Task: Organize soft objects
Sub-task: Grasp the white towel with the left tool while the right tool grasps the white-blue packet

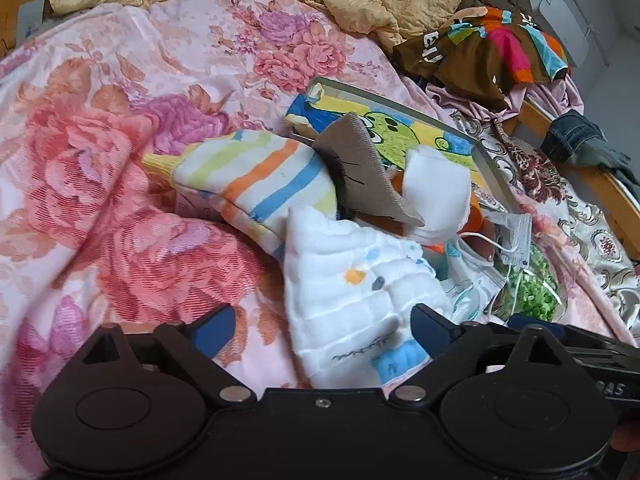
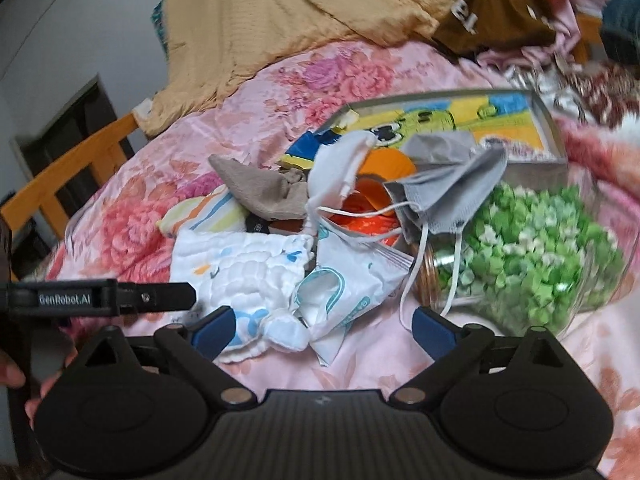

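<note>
One white gauze cloth (image 1: 352, 280), one striped cloth (image 1: 256, 184), one brown cloth (image 1: 360, 168), one grey face mask (image 2: 452, 184), one jar of green paper stars (image 2: 532, 252), one cartoon-printed box (image 2: 500, 120) far.

orange item (image 2: 370, 204) half buried under masks, jar (image 2: 532, 256) blurred, box (image 1: 494, 168) partly covered

The left gripper (image 1: 322, 328) points forward and downward, its blue-tipped fingers (image 1: 214, 328) spread wide with nothing pressed between them. The right gripper (image 2: 322, 330) is angled down likewise, fingers (image 2: 434, 330) wide apart and empty. A hand (image 2: 16, 376) shows at the left edge of the right wrist view
</note>
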`<state>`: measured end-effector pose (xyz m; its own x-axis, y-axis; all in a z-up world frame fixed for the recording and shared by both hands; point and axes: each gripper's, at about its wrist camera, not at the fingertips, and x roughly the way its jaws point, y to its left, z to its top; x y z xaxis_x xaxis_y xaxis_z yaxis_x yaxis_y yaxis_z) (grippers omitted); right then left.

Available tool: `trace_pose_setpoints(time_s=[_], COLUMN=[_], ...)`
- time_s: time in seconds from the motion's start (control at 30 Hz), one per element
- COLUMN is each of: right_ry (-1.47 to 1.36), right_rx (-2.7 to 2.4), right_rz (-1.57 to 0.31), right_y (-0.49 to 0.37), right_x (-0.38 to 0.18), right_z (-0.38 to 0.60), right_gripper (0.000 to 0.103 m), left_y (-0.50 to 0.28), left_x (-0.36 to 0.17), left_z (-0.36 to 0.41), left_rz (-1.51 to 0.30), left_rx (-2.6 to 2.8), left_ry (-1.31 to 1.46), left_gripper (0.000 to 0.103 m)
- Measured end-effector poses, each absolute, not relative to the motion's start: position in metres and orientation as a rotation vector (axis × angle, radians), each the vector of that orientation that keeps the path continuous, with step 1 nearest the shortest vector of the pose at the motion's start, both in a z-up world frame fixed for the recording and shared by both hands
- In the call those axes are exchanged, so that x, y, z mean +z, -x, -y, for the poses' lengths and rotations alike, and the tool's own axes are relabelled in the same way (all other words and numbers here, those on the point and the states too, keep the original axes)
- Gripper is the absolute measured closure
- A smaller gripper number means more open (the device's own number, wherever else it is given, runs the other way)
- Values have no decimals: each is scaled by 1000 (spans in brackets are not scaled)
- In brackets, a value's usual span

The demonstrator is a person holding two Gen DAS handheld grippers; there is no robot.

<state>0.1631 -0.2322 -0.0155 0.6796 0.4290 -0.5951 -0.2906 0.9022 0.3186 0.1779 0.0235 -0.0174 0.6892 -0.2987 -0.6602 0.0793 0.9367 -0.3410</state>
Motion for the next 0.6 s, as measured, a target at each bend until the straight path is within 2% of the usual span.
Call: trace_pose_setpoints(time_s=[0.3, 0.37, 0.6], right_ry=[-280, -301, -343], right_rx=[406, 409, 410], right_rz=[-720, -720, -727], right_y=[-182, -184, -184], right_x=[-29, -32, -35], right_z=[228, 228, 229], right_gripper=[20, 26, 46], left_y=[-185, -185, -184], left_x=[-20, -21, -22], left_z=[-19, -20, -19], left_rz=[-787, -793, -800], left_rx=[-250, -256, -273], left_ry=[350, 359, 376], left_gripper=[35, 45, 65])
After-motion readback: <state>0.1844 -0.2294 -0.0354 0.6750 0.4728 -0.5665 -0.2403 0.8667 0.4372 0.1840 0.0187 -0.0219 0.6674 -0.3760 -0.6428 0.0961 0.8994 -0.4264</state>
